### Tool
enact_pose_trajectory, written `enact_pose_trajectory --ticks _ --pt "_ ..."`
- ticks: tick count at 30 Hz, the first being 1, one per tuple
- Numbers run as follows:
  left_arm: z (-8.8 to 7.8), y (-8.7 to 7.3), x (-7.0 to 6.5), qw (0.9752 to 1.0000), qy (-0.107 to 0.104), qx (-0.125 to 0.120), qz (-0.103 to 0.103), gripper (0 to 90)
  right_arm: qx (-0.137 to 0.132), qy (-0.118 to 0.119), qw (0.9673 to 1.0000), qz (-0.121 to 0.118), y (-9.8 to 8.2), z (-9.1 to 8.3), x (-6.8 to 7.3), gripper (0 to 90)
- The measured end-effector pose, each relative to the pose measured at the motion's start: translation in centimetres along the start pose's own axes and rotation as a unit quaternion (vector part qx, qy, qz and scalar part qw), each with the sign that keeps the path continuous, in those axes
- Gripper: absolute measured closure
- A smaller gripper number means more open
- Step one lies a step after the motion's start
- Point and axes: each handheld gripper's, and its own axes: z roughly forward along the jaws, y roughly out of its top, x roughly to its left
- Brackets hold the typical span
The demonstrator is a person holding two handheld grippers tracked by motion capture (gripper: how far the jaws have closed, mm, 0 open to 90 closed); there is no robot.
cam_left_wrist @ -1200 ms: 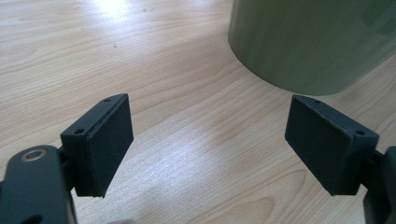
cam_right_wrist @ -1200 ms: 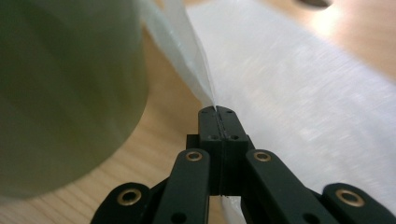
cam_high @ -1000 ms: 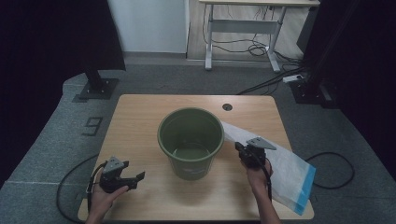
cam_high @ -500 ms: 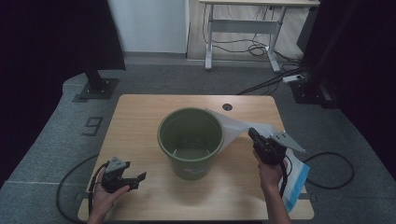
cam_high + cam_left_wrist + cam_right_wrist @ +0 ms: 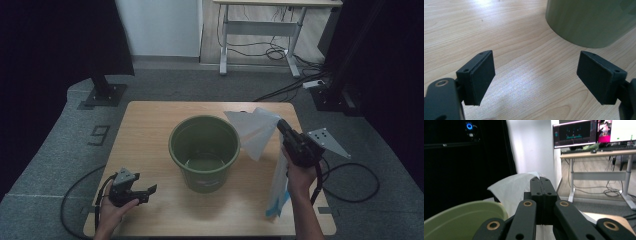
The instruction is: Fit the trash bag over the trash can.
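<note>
A green bucket (image 5: 204, 150) stands upright at the middle of the wooden table (image 5: 150, 120). My right gripper (image 5: 281, 125) is raised to the right of the bucket and shut on a white plastic bag (image 5: 255, 131). The bag's top drapes towards the bucket rim, and its blue-edged end (image 5: 278, 200) hangs down to the table. In the right gripper view the jaws pinch the bag's white film (image 5: 510, 188) with the bucket rim (image 5: 461, 217) low at left. My left gripper (image 5: 150, 190) rests open near the table's front left, nothing between its pads (image 5: 480, 75), the bucket wall (image 5: 594, 22) ahead of it.
Cables trail off both grippers over the table's front corners to the grey floor. A desk frame (image 5: 260, 30) with loose cables stands behind the table, dark stands at both sides. In the right gripper view, monitors (image 5: 579, 132) sit on that desk.
My right gripper has risen off the table with the bag, lifting it from lying flat at the right side to hanging beside the bucket. The left gripper has stayed put.
</note>
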Motion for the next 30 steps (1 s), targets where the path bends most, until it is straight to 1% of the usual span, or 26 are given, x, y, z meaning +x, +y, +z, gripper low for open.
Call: enact_pose_trajectory --ticks 4,7,9,11,12,19,24,27,30 --pt "0.0 0.0 0.0 1.0 0.0 0.001 0.001 15.0 -0.018 -0.001 0.9998 -0.007 1.3 -0.4 0.3 88.8" --pt "0.1 0.0 0.0 1.0 0.0 0.001 0.001 14.9 -0.024 0.0 0.9997 -0.01 1.8 -0.6 0.5 88.8" --pt "0.1 0.0 -0.1 1.0 -0.001 0.003 0.002 15.0 -0.032 0.001 0.9994 -0.009 2.2 -0.8 0.6 88.8" --pt "0.2 0.0 -0.1 1.0 -0.001 0.005 0.003 15.0 -0.038 0.008 0.9992 -0.002 2.6 -0.9 0.7 88.8" --pt "0.3 0.0 -0.2 1.0 -0.001 0.005 0.004 15.0 -0.045 0.009 0.999 -0.005 3.0 -1.0 0.9 88.8" --pt "0.4 0.0 -0.2 1.0 -0.003 0.007 0.005 15.0 -0.052 0.014 0.9984 -0.013 3.6 -1.1 1.5 88.8" --pt "0.5 0.0 -0.3 0.9999 -0.003 0.01 0.007 15.0 -0.057 0.013 0.9982 -0.009 3.9 -1.1 1.6 88.8" --pt "0.5 0.0 -0.3 0.9999 -0.004 0.011 0.009 15.0 -0.063 0.011 0.9979 -0.011 4.5 -1.0 1.7 88.8" --pt "0.5 0.0 -0.3 0.9999 -0.004 0.011 0.008 15.0 -0.068 0.015 0.9975 -0.012 5.4 -0.9 2.0 88.8"
